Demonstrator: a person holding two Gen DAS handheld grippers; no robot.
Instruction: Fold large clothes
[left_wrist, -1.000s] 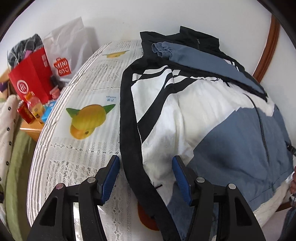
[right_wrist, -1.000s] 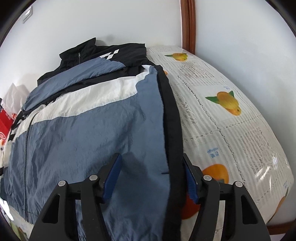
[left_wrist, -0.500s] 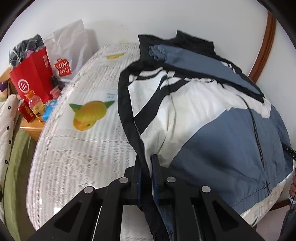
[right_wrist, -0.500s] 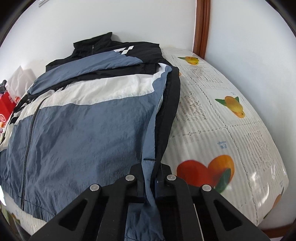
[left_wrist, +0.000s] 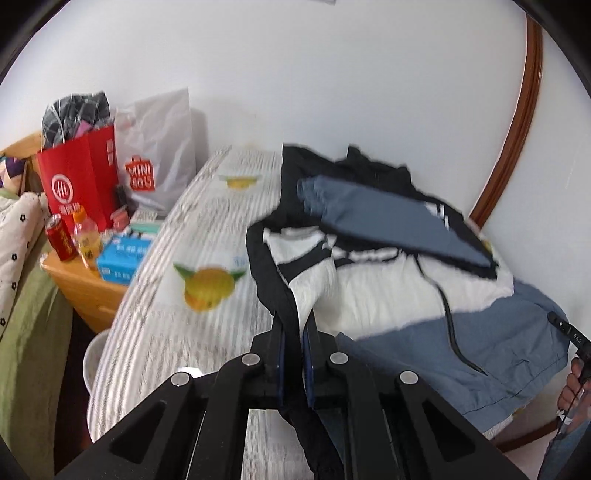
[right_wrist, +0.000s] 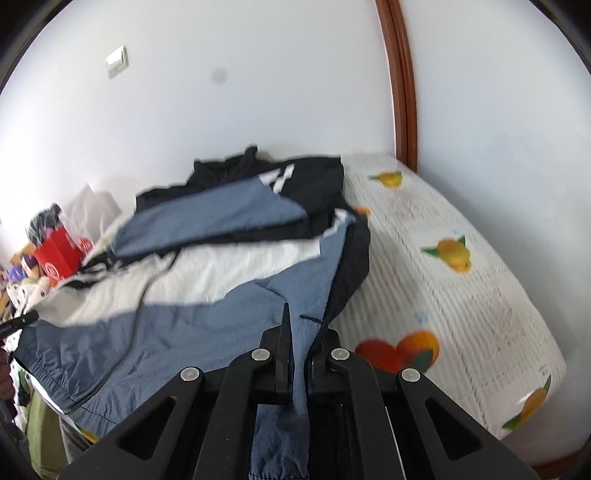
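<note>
Fruit-print table (left_wrist: 155, 325), jacket (left_wrist: 388, 295) edges pinched between both grippers' fingers (right_wrist: 284, 332).

We note both pairs of jaws, wide apart a second ago, closed half a second ago. The left gripper (left_wrist: 294, 332) now pinches the black side hem of the blue, white and black nylon jacket (left_wrist: 388, 291); the right gripper (right_wrist: 300, 334) pinches its blue edge on the other side. Both held edges have risen off the fruit-printed white tablecloth (left_wrist: 192, 236), and the jacket's lower half now sags between them.
</note>
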